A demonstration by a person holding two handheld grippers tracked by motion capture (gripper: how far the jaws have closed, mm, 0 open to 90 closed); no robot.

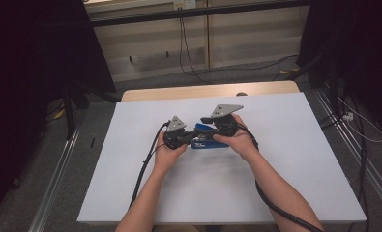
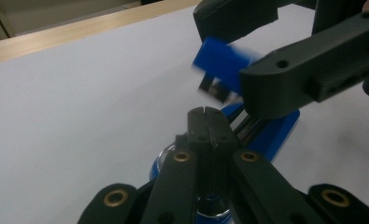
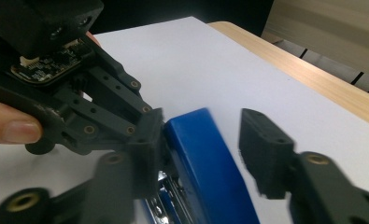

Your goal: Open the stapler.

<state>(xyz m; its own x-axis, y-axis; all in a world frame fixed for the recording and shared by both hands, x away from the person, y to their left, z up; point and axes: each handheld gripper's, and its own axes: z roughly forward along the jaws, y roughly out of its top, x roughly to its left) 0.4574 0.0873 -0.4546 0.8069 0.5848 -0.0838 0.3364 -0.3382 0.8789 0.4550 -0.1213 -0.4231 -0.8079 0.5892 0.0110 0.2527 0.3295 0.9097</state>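
Note:
A blue stapler [image 1: 203,138] lies at the middle of the white table [image 1: 275,164], its top arm [image 2: 222,63] lifted off the base [image 2: 273,133]. My left gripper [image 2: 205,114] is shut, jaws pressed together just above the stapler's metal staple channel; whether it pinches anything I cannot tell. My right gripper [image 3: 205,140] straddles the blue top arm [image 3: 205,177]. Its left finger [image 3: 145,144] lies against the arm, and its right finger [image 3: 266,154] stands apart with a gap, so it is open. In the high view both grippers [image 1: 191,135] [image 1: 209,129] meet tip to tip over the stapler.
A wooden strip [image 1: 203,92] edges the table's far side. Black cables [image 1: 145,169] trail from both grippers toward the near edge. Dark stands and loose wires [image 1: 358,121] flank the table on the floor.

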